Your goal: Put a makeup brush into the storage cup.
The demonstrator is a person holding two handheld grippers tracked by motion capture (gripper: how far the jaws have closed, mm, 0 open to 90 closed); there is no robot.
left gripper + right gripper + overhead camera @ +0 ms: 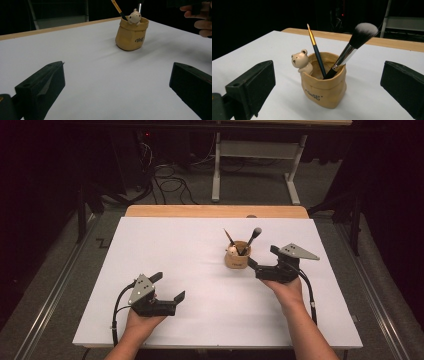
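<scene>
A tan bag-shaped holder [237, 256] [131, 35] [323, 82] with a small bear figure [300, 61] on its rim stands upright on the white table [190, 255]. Inside it lean a thin paintbrush [316, 53] and a fluffy makeup brush [353, 45]. My right gripper [264, 259] [327, 92] sits just right of the holder, jaws wide open and empty, apart from it. Near the front left, my left gripper [169, 287] [117, 90] rests open and empty, pointing toward the holder.
A wooden strip [216, 211] borders the table's far edge. Beyond it on the dark floor stand a white desk frame [255, 165] and loose cables [170, 182]. Bare white table [95, 57] lies between the two grippers.
</scene>
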